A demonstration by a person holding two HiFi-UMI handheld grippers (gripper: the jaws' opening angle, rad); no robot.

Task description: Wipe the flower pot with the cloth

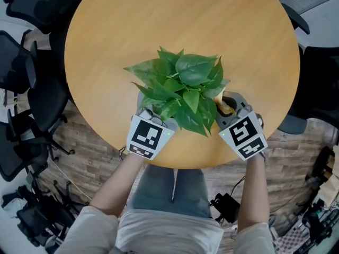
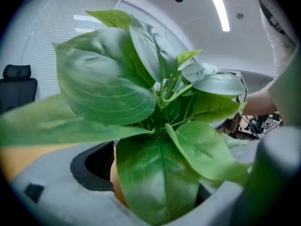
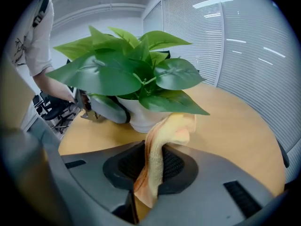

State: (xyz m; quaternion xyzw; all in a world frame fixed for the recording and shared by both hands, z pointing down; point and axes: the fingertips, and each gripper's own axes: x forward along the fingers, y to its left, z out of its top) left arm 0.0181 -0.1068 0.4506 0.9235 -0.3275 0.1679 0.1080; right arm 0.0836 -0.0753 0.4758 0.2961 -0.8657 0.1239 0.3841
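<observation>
A leafy green plant (image 1: 183, 89) stands in a white flower pot (image 3: 136, 114) near the front of the round wooden table (image 1: 159, 25). My left gripper (image 1: 151, 106) reaches in from the pot's left, jaws wide apart around the plant's base. One of its fingers (image 3: 107, 108) lies against the pot's side. In the left gripper view, leaves (image 2: 155, 173) hide the pot and the contact. My right gripper (image 1: 230, 102) is to the pot's right, shut on a yellow cloth (image 3: 176, 126). The cloth's free end hangs forward beside the pot, under a leaf.
Black office chairs (image 1: 26, 89) crowd the table's left side, and another chair (image 1: 296, 123) sits at the right. Cables and gear lie on the floor by my legs. The table's front edge (image 1: 180, 165) runs just behind both grippers. Window blinds (image 3: 254, 55) lie beyond the table.
</observation>
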